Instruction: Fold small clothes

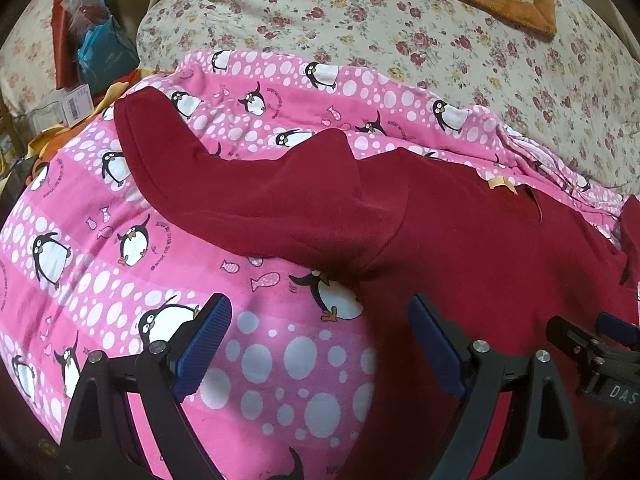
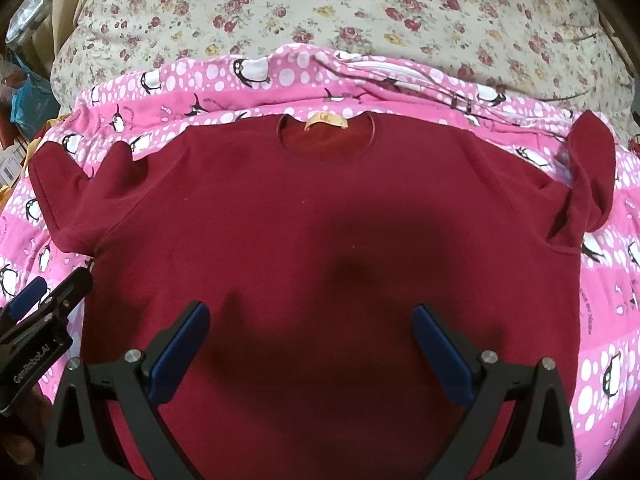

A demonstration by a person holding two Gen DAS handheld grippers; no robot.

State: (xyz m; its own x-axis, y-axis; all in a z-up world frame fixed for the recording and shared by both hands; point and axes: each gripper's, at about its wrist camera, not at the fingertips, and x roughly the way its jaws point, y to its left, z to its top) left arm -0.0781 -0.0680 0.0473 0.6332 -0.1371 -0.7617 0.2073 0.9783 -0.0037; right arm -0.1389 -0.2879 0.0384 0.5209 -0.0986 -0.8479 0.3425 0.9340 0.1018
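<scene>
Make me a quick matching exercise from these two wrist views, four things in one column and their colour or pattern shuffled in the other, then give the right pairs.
Column one:
1. shirt
2. neck label
3. blanket
4. bedspread

Column two:
A. cream with small red flowers
B. dark red, plain
C. pink with penguins and white dots
D. pale yellow

Pairs: 1-B, 2-D, 3-C, 4-A
</scene>
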